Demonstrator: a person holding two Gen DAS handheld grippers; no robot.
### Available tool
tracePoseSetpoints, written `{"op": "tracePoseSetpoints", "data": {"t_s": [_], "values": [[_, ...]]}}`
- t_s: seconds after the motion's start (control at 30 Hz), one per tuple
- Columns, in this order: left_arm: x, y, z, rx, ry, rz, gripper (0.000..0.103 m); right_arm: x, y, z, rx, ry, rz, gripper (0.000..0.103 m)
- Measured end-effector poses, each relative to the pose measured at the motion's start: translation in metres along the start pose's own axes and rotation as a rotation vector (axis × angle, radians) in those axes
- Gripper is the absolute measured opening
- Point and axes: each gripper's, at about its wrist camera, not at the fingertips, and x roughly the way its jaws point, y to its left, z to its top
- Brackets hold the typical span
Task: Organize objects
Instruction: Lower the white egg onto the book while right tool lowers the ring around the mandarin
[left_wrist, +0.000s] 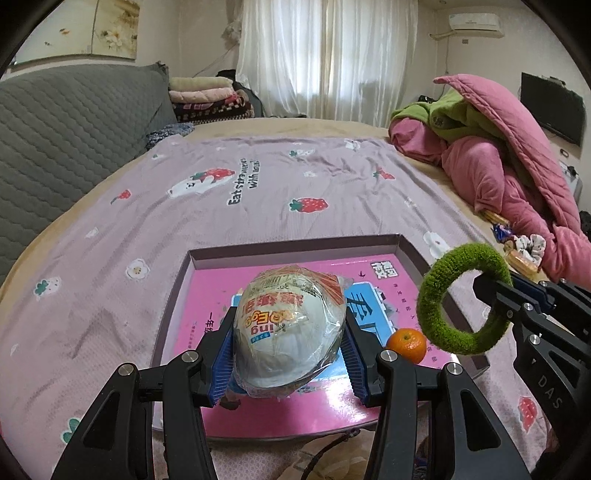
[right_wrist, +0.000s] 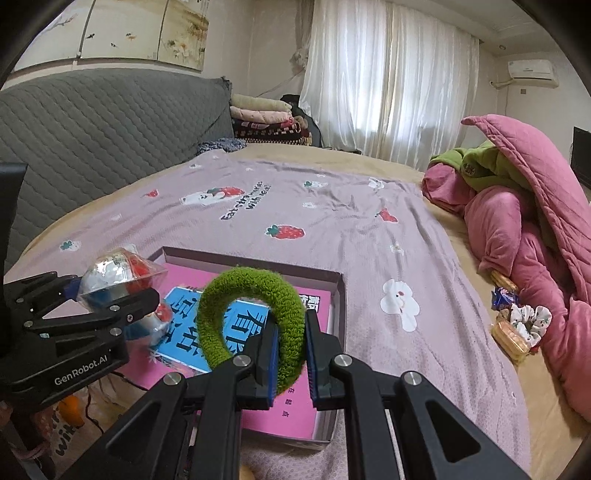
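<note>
My left gripper (left_wrist: 290, 332) is shut on a plastic-wrapped white toy egg (left_wrist: 288, 332) and holds it above a shallow pink-lined box (left_wrist: 295, 251) on the bed. A small orange (left_wrist: 408, 345) lies in the box at the right. My right gripper (right_wrist: 291, 347) is shut on a fuzzy green hair ring (right_wrist: 251, 314) and holds it over the box (right_wrist: 258, 258). The right gripper (left_wrist: 491, 295) with the ring (left_wrist: 458, 295) shows at the right of the left wrist view. The left gripper (right_wrist: 110, 299) with the egg (right_wrist: 114, 273) shows at the left of the right wrist view.
The box rests on a purple strawberry-print sheet (left_wrist: 258, 192). A pile of pink and green quilts (left_wrist: 498, 155) lies at the right. Snack packets and a scrunchie (right_wrist: 517, 321) lie beside it. A grey quilted headboard (left_wrist: 55, 147) stands at the left.
</note>
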Motion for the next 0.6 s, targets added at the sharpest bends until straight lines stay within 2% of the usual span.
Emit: {"op": "tracePoseSetpoints", "data": {"t_s": [0.6], "values": [[0.025, -0.023, -0.017, 0.051, 0.057, -0.034, 0.053, 0.024, 0.005, -0.019, -0.076, 0.104, 0.008, 0.013]]}}
